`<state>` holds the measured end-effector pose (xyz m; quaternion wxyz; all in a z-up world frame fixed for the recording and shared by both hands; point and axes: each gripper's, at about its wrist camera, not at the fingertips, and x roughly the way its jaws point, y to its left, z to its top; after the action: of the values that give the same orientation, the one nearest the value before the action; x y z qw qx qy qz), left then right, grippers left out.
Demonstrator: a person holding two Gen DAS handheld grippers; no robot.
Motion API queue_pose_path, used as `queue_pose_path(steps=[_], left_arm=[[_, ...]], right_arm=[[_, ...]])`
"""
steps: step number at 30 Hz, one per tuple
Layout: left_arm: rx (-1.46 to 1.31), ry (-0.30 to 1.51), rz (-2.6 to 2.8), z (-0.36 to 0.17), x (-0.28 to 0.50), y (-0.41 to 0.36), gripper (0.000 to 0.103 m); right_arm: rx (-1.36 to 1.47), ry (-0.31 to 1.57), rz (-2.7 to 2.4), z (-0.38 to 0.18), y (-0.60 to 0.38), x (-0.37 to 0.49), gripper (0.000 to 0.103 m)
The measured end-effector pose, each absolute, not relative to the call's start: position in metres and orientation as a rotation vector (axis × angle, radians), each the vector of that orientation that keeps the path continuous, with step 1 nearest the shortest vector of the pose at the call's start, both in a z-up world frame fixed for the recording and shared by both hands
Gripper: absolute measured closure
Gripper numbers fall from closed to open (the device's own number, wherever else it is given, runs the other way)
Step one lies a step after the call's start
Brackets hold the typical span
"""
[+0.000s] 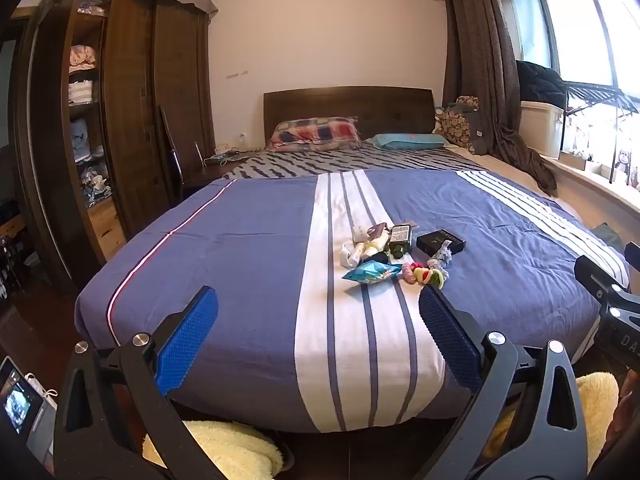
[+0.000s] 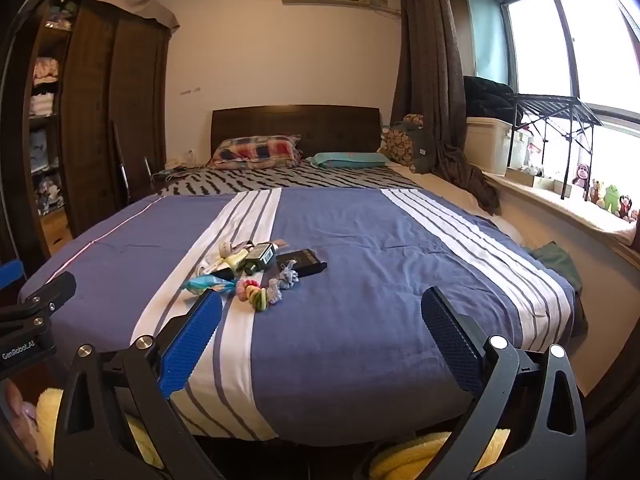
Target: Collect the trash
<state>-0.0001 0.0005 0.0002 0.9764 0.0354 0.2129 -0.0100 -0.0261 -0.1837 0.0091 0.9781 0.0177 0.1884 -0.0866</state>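
Note:
A small pile lies on the blue and white striped bedspread. It holds a blue crumpled snack wrapper, a dark green bottle, a black box, colourful hair ties, a pale tube and white bits. The same wrapper, bottle, box and hair ties show in the right wrist view. My left gripper is open and empty, held at the foot of the bed short of the pile. My right gripper is open and empty, to the right of the pile.
A dark wooden wardrobe stands at the left with open shelves. Pillows lie at the headboard. A window sill with soft toys runs along the right. A yellow fluffy item lies on the floor below the bed's foot.

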Motion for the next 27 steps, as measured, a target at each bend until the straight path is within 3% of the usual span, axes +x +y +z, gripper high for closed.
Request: queue_pose_path(steps=[27], left_arm=[[0.059,0.414,-0.029,0.014,-0.004,0.001,0.008]], right_arm=[[0.06,0.372,-0.129,0.018,-0.184,-0.032,0.003]])
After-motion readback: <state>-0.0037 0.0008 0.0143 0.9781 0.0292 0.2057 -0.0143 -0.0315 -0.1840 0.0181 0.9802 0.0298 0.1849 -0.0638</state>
